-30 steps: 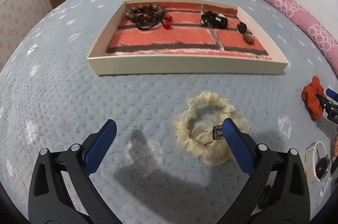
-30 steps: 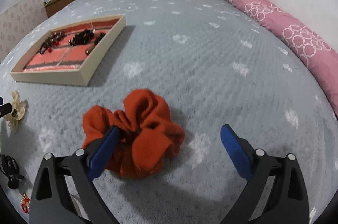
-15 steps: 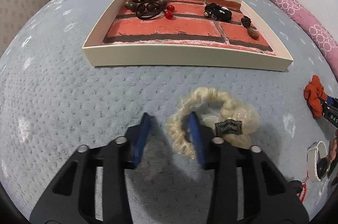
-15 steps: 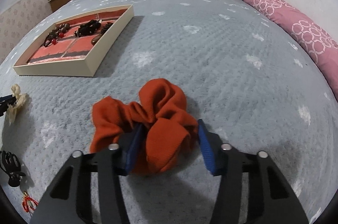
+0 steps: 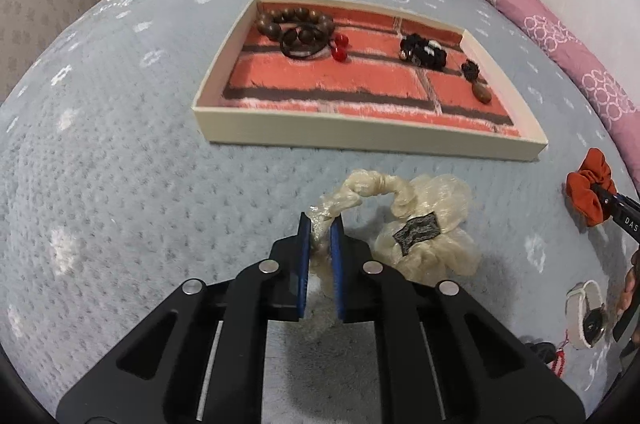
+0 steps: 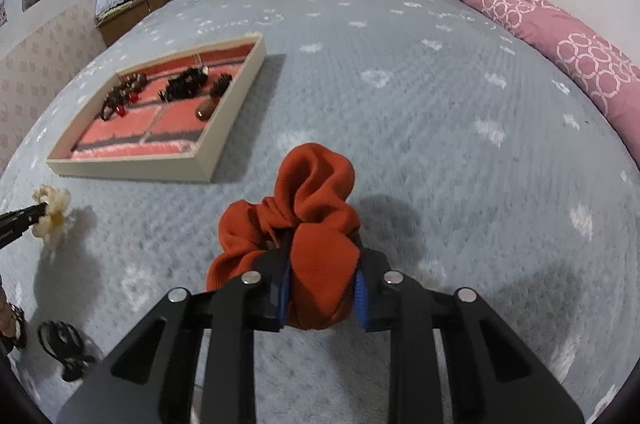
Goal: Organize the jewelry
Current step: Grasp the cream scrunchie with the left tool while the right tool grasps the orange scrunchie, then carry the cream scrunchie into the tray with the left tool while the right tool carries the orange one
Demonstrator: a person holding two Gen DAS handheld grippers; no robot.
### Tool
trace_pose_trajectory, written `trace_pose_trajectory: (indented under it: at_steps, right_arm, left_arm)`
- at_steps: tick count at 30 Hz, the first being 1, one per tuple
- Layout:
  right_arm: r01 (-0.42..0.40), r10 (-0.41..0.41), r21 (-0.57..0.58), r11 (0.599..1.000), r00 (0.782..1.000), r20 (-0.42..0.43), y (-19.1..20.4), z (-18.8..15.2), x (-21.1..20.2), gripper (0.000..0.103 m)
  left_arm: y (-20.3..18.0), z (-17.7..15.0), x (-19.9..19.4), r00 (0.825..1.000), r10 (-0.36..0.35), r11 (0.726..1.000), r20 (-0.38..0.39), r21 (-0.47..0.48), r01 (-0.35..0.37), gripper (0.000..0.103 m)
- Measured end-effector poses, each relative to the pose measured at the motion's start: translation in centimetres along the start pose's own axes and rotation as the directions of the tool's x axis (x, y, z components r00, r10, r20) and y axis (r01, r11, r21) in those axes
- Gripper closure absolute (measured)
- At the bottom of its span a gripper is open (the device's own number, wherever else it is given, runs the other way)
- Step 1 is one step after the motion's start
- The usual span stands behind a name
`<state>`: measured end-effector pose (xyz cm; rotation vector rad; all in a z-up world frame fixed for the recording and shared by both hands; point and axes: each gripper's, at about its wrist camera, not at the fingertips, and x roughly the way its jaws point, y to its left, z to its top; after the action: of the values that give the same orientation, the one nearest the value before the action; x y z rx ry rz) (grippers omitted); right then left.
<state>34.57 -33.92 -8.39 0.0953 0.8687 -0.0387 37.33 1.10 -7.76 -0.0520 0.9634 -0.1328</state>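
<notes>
Closing left tool (image 5: 320,236) on cream scrunchie (image 5: 424,224), right tool (image 6: 320,288) on orange scrunchie (image 6: 312,216).

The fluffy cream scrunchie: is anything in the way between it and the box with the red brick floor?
Nothing visible. Only bare grey bedspread lies between the fluffy cream scrunchie and the box's low front wall, and the near brick floor is bare.

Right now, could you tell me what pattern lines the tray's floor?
Red brick print with dark mortar lines on the tray; clearest in left wrist view.

My left gripper (image 5: 320,230) angles downward, jaws closing, pinching pale fabric; my right gripper (image 6: 320,280) likewise, closing around rust-orange cloth.
</notes>
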Motion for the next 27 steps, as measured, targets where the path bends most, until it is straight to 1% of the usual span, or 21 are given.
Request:
trace_pose_trajectory:
  at_steps: [7, 14, 22, 24, 27]
  right_arm:
    - [-0.028, 0.029, -0.008, 1.000, 0.998, 0.055, 2.2, 2.8, -1.5, 0.078]
    - [-0.055, 0.058, -0.036, 0.998, 0.995, 0.079, 5.8, 5.7, -1.3, 0.078]
    - [-0.077, 0.081, -0.064, 0.995, 0.994, 0.072, 10.3, 8.3, 1.4, 0.078]
    - [-0.077, 0.082, -0.066, 0.995, 0.994, 0.066, 11.1, 8.6, 2.3, 0.078]
    - [-0.081, 0.084, -0.061, 0.995, 0.995, 0.049, 12.3, 9.0, 3.8, 0.078]
  left_arm:
    - [0.2, 2.6, -2.0, 0.999, 0.004, 1.000, 0.048, 0.030, -0.006, 0.095]
    - [0.4, 5.9, -2.9, 0.996, 0.013, 0.998, 0.088, 0.053, -0.017, 0.095]
    - [-0.3, 9.3, -3.2, 0.990, 0.007, 0.995, 0.140, 0.100, -0.021, 0.095]
    - [-0.1, 10.1, -2.6, 0.990, 0.010, 0.995, 0.143, 0.102, -0.025, 0.095]
    - [0.4, 11.2, -0.6, 0.992, 0.022, 0.995, 0.126, 0.092, -0.033, 0.095]
